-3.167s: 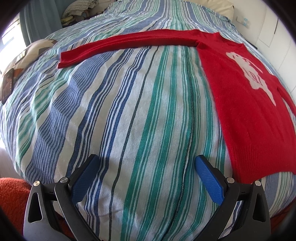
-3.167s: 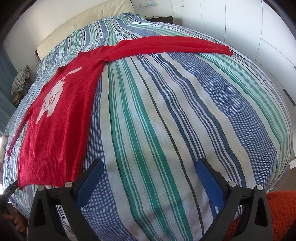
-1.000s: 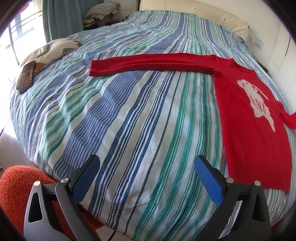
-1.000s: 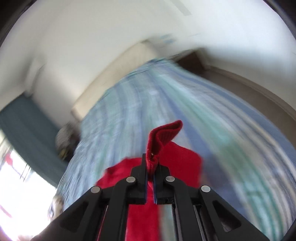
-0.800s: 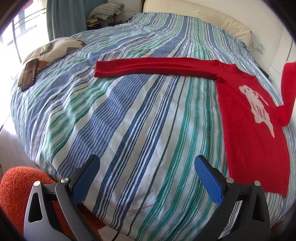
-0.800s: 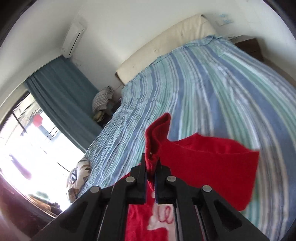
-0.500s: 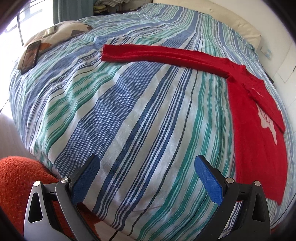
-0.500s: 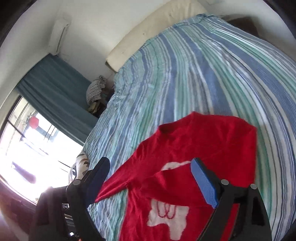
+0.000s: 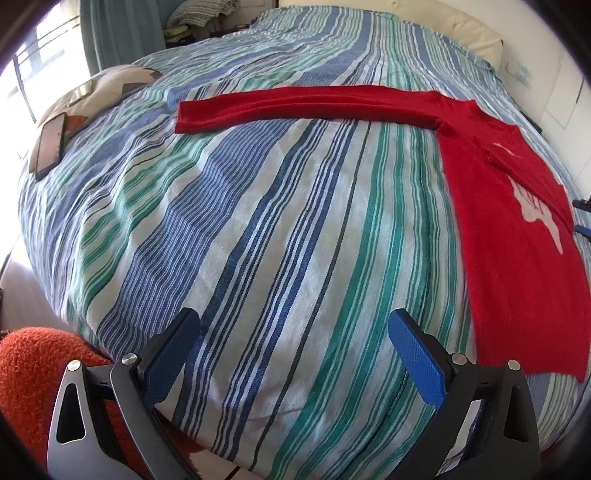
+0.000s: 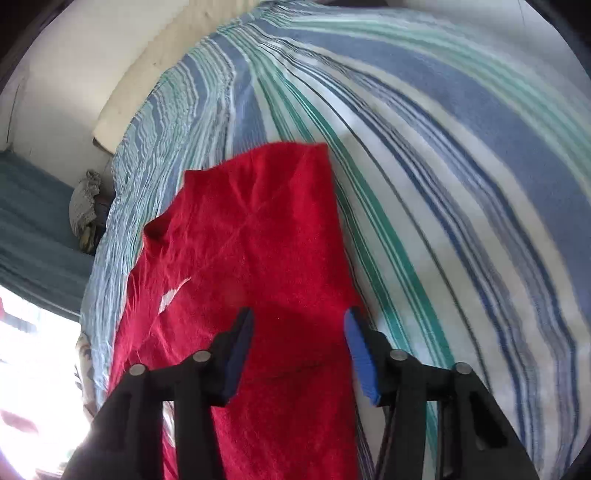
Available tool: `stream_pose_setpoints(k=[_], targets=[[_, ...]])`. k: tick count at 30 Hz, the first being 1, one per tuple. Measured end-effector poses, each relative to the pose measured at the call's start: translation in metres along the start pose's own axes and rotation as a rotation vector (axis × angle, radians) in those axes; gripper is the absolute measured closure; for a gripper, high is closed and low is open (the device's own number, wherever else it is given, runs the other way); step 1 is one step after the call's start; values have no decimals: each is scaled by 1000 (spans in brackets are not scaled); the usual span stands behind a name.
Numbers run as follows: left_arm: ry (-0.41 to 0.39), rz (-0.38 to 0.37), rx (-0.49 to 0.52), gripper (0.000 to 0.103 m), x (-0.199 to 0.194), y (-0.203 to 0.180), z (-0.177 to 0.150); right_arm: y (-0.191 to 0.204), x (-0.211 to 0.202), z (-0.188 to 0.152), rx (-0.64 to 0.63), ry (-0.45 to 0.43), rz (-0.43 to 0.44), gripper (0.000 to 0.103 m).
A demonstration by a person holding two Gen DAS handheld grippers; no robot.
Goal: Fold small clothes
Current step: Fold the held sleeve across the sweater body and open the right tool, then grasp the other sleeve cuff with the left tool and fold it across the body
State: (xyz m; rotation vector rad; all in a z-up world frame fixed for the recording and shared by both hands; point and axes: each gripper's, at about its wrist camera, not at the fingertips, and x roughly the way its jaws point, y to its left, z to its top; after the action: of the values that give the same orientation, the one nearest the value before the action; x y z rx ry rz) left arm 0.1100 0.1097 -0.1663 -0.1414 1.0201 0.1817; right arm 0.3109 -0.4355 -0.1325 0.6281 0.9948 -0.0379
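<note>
A red sweater [image 9: 517, 236] with a white print lies flat on the striped bedspread [image 9: 258, 229], at the right of the left wrist view. Its left sleeve [image 9: 295, 105] stretches out straight to the left. Its other sleeve is folded over the chest [image 10: 258, 236] and partly covers the print. My left gripper [image 9: 293, 332] is open and empty, above the bed's near edge, well short of the sweater. My right gripper [image 10: 297, 328] is open and empty, just above the sweater's folded side.
A patterned cushion [image 9: 99, 88] with a dark phone [image 9: 50, 146] on it lies at the bed's left edge. An orange rug [image 9: 33, 369] is on the floor below the bed. A cream headboard [image 9: 450, 26] and a teal curtain [image 10: 29, 221] stand beyond.
My right gripper carried the right sleeve over the sweater's chest, opened and let it go. The sleeve now lies folded across the print. My left gripper stayed open and shifted a little.
</note>
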Motion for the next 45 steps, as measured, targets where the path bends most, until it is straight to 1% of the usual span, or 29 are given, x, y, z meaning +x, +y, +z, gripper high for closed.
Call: stream_pose_setpoints(k=[1, 3, 5, 6, 8, 10, 12, 15, 16, 18, 19, 22, 25, 28, 32, 34, 35, 37, 40, 42, 44, 45], targets=[[2, -6, -6, 1, 0, 1, 1, 9, -12, -4, -61, -6, 12, 44], [3, -13, -12, 1, 1, 2, 2, 22, -26, -20, -154, 26, 56, 42], [1, -18, -10, 1, 0, 1, 2, 28, -40, -48, -219, 72, 93, 38], [1, -21, -8, 1, 0, 1, 1, 28, -46, -69, -251, 93, 109, 36], [17, -32, 1, 1, 1, 0, 0, 25, -52, -101, -294, 114, 87, 34], [53, -39, 12, 1, 7, -2, -3, 12, -57, -136, -324, 110, 2, 34], [63, -37, 14, 1, 8, -1, -5, 2, -71, -163, -327, 71, -51, 34], [30, -41, 13, 1, -1, 1, -5, -6, -104, -200, -357, -70, -132, 34], [23, -42, 10, 1, -2, 2, -5, -5, -111, -212, -354, -106, -145, 33], [27, -48, -1, 1, -1, 3, -5, -11, -128, -229, -322, -169, -165, 25], [37, -48, -6, 1, 2, 3, -5, -19, -136, -239, -298, -199, -179, 24], [63, -46, -24, 1, 9, 5, -6, -23, -144, -245, -233, -230, -217, 24], [49, -42, -23, 1, 7, 4, -6, -37, -154, -238, -171, -253, -223, 24], [38, -37, -8, 1, 4, 2, -8, -45, -155, -238, -143, -259, -232, 24], [50, -29, 0, 1, 5, 3, -9, -47, -153, -239, -131, -247, -224, 24], [55, -47, -4, 1, 0, 5, -8, -44, -154, -240, -144, -253, -222, 24], [56, -78, -16, 1, -5, 8, -6, -42, -153, -240, -152, -256, -223, 24], [46, -134, -53, 1, -14, 16, 2, -38, -155, -241, -168, -266, -223, 24], [9, -184, -143, 1, -18, 39, 36, -37, -152, -243, -176, -256, -215, 22], [0, -206, -231, 1, -11, 64, 67, -38, -148, -242, -174, -238, -204, 22], [-19, -227, -368, 1, 2, 100, 99, -37, -147, -242, -178, -233, -197, 22], [-33, -221, -431, 1, 9, 117, 111, -36, -146, -241, -183, -234, -195, 22]])
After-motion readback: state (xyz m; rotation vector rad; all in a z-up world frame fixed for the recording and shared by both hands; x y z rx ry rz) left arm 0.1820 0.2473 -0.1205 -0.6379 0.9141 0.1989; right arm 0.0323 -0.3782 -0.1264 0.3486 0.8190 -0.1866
